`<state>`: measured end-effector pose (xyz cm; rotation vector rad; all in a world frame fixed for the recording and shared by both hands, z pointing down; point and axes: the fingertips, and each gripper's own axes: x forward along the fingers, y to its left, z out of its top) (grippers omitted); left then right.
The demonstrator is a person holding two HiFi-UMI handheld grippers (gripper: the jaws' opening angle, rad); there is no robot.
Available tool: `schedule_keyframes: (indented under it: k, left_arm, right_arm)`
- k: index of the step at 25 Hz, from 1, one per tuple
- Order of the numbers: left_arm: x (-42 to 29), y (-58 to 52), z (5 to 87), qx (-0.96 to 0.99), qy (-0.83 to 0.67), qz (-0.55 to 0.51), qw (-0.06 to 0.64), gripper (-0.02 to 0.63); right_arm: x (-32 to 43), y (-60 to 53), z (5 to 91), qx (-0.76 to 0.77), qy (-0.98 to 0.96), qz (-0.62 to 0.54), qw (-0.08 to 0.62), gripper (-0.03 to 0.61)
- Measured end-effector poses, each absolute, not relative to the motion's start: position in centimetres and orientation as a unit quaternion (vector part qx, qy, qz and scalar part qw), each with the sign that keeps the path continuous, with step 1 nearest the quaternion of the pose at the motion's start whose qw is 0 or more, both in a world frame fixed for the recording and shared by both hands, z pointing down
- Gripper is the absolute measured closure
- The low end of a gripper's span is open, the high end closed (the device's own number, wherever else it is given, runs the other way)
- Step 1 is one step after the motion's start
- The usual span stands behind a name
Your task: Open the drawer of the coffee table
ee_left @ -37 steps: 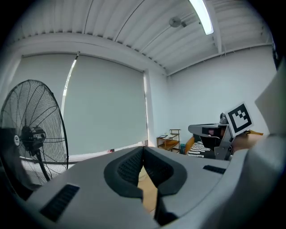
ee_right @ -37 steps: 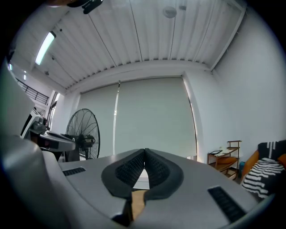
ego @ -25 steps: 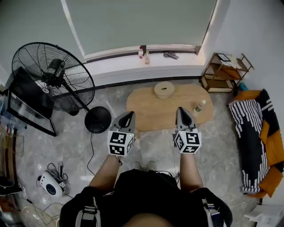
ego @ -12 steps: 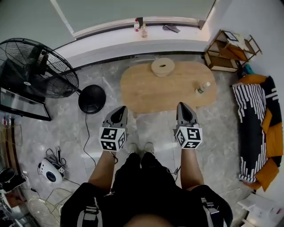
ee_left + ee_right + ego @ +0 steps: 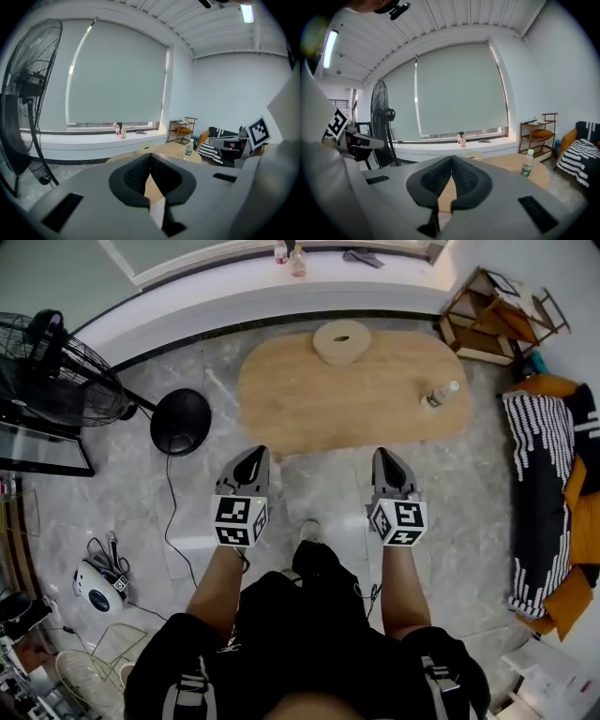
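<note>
The oval wooden coffee table (image 5: 356, 404) lies ahead of me on the marble floor; its drawer is not visible from above. On its top stand a round wooden ring (image 5: 341, 341) and a small plastic bottle (image 5: 439, 396). My left gripper (image 5: 251, 459) is shut and empty, hovering just short of the table's near edge on the left. My right gripper (image 5: 386, 461) is shut and empty too, near the same edge further right. In the left gripper view the tabletop (image 5: 176, 150) shows past the shut jaws; the right gripper view shows the bottle (image 5: 527, 164) too.
A standing fan (image 5: 66, 381) with a round black base (image 5: 181, 421) is at the left, its cable trailing on the floor. A wooden shelf (image 5: 497, 306) and a striped cushioned seat (image 5: 553, 493) are at the right. A window ledge (image 5: 281, 277) with bottles runs behind the table.
Both grippers have sunk lower, still shut. In the head view the table now reaches further from left to right, with the fan pushed towards the left edge.
</note>
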<state>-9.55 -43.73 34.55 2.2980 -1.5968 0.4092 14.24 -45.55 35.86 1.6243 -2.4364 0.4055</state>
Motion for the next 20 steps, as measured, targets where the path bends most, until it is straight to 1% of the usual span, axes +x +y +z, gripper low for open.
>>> schedule_keyframes:
  k: [3, 7, 13, 17, 20]
  left_arm:
    - [-9.6, -43.4, 39.4, 0.808, -0.554, 0.131, 0.15, 0.592]
    - [-10.8, -41.6, 48.6, 0.808, -0.555, 0.112, 0.162, 0.592]
    - [-12.5, -39.2, 62.2, 0.807, -0.573, 0.11, 0.085, 0.592]
    - [-13.5, -36.7, 69.5, 0.807, -0.579, 0.09, 0.071, 0.592]
    - [-13.8, -34.3, 72.1, 0.807, -0.58, 0.086, 0.064, 0.592]
  right_arm:
    - [15.1, -44.5, 41.3, 0.556, -0.816, 0.133, 0.087, 0.563]
    - [15.4, -43.1, 50.2, 0.568, -0.811, 0.117, 0.081, 0.563]
    - [15.9, -41.1, 64.3, 0.579, -0.809, 0.088, 0.049, 0.563]
    - [15.3, -38.8, 70.9, 0.58, -0.811, 0.082, 0.009, 0.563]
    - [15.1, -36.6, 73.2, 0.582, -0.81, 0.074, -0.002, 0.563]
